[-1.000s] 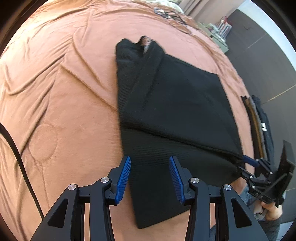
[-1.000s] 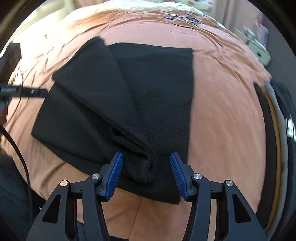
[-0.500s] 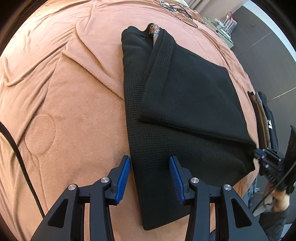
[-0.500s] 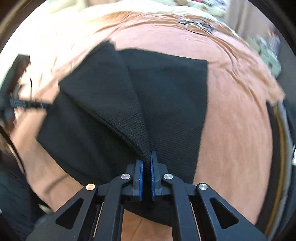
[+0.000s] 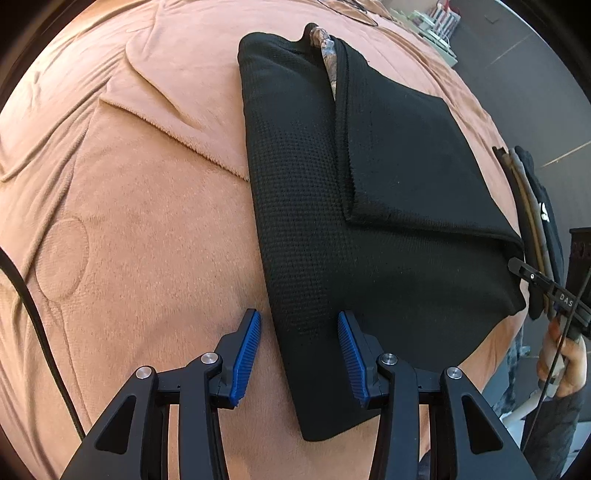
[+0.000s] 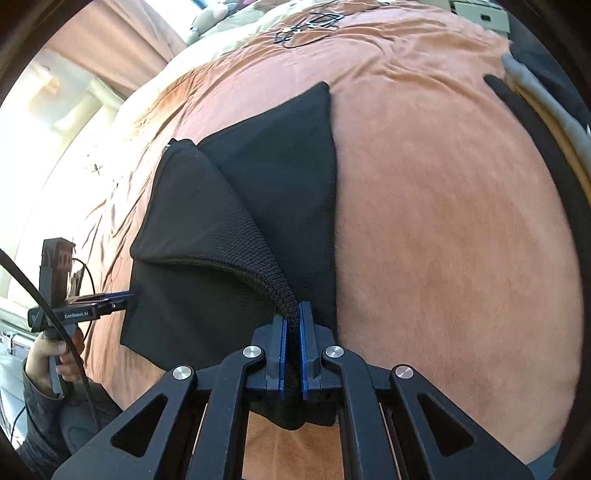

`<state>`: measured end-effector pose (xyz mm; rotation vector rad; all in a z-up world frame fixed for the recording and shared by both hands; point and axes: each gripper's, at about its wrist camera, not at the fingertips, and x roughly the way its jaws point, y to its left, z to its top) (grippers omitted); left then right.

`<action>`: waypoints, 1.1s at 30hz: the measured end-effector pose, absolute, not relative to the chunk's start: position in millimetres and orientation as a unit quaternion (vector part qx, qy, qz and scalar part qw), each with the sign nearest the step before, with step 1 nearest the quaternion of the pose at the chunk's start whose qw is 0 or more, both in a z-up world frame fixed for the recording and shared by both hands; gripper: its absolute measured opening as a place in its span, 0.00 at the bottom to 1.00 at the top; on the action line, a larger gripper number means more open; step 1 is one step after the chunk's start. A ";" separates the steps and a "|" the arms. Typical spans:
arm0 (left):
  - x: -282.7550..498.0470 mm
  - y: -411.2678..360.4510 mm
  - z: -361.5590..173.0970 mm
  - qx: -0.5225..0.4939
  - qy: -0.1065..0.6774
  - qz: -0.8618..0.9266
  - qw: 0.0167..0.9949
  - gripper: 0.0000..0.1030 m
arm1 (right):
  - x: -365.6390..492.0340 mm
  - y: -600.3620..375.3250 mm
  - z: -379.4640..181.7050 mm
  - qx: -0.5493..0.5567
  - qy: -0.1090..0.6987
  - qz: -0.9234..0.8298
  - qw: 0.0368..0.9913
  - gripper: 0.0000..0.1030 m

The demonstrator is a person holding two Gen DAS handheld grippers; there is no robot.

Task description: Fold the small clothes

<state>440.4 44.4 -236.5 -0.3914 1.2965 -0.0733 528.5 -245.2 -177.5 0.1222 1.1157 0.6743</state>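
Note:
A black knit garment (image 5: 369, 229) lies partly folded on the brown bedspread (image 5: 147, 221); one layer is folded over its far right part. My left gripper (image 5: 299, 354) is open, its blue pads either side of the garment's near left edge, just above it. My right gripper (image 6: 291, 347) is shut on a corner of the garment (image 6: 229, 236) and lifts that layer off the bed. The right gripper also shows at the garment's right edge in the left wrist view (image 5: 543, 284). The left gripper shows at the left in the right wrist view (image 6: 85, 310).
A stack of folded clothes (image 5: 535, 206) lies along the bed's right edge, also in the right wrist view (image 6: 546, 122). A tangle of cable (image 6: 306, 26) lies at the far end of the bed. A black cable (image 5: 33, 314) crosses the left side.
My right gripper closed on the garment's corner and has lifted it. My left gripper has moved closer to the garment's near left edge, still open.

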 end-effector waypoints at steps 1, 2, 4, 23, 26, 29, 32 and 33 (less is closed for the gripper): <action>440.3 42.7 -236.6 -0.176 0.601 -0.036 0.779 0.44 | 527.1 -245.5 -178.0 0.059 0.518 0.313 0.794 0.02; 439.2 42.3 -236.7 -0.171 0.601 -0.037 0.780 0.44 | 525.5 -246.0 -178.2 0.062 0.517 0.313 0.794 0.02; 437.7 42.0 -236.8 -0.167 0.604 -0.040 0.778 0.44 | 522.6 -246.1 -177.5 0.064 0.516 0.313 0.795 0.02; 468.3 66.1 -197.8 -0.192 0.577 -0.023 0.793 0.44 | 492.8 -177.1 -131.1 -0.137 0.470 0.263 0.832 0.69; 476.3 67.3 -203.1 -0.197 0.578 -0.022 0.791 0.44 | 492.4 -156.1 -133.3 -0.165 0.472 0.257 0.827 0.69; 477.7 75.3 -208.2 -0.220 0.565 -0.030 0.795 0.44 | 496.1 -134.2 -136.7 -0.198 0.466 0.252 0.825 0.70; 480.1 79.0 -214.6 -0.235 0.557 -0.035 0.796 0.44 | 493.5 -108.9 -142.6 -0.228 0.461 0.261 0.817 0.77; 480.6 79.3 -215.2 -0.235 0.555 -0.036 0.797 0.44 | 493.5 -98.0 -146.4 -0.244 0.459 0.261 0.813 0.77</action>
